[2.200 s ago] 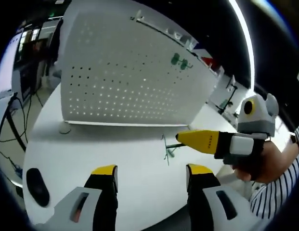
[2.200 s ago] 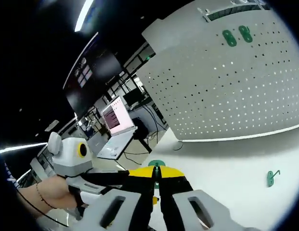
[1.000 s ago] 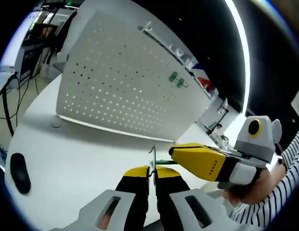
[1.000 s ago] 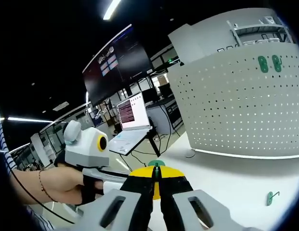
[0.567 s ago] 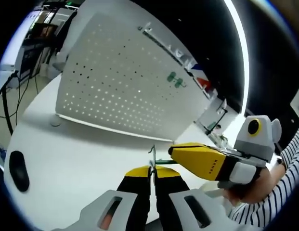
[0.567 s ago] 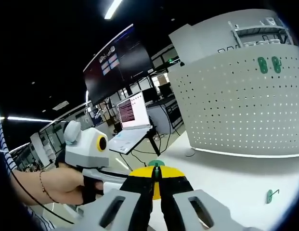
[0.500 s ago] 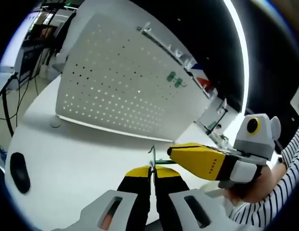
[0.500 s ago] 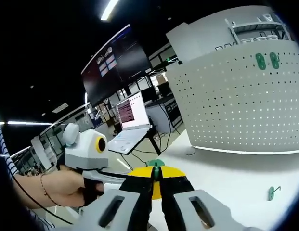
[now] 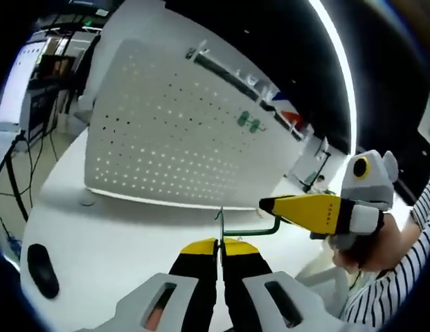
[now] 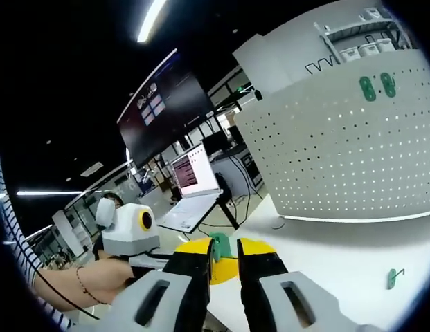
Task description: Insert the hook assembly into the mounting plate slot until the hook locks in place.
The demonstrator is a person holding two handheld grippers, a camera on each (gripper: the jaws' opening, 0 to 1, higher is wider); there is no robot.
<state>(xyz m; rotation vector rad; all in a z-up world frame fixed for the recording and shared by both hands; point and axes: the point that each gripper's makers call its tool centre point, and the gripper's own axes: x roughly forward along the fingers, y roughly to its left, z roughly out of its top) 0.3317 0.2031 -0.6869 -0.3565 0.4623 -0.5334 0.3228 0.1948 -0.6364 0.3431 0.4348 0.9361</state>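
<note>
My left gripper (image 9: 219,243) is shut on the thin metal end of the hook assembly (image 9: 249,230), whose green wire runs right to the tip of my right gripper (image 9: 270,205). In the right gripper view, my right gripper (image 10: 224,252) has its jaws a little apart, with the assembly's green plate (image 10: 219,245) standing in the gap. The white perforated mounting plate (image 9: 173,138) stands upright on the table behind and carries two green pieces (image 9: 248,122) near its top. I see those green pieces (image 10: 377,84) on the mounting plate (image 10: 339,145) from the right gripper too.
A second green hook (image 10: 392,277) lies on the white table (image 9: 118,228) to the right. A black mouse (image 9: 40,261) sits near the table's left edge. A laptop (image 10: 194,183) and a dark wall screen (image 10: 156,104) stand beyond. A striped sleeve (image 9: 395,277) holds the right gripper.
My right gripper's jaws have parted from nearly touching and it has drawn back to the right, baring the green wire. The left gripper stays shut on the hook. Both views shifted slightly.
</note>
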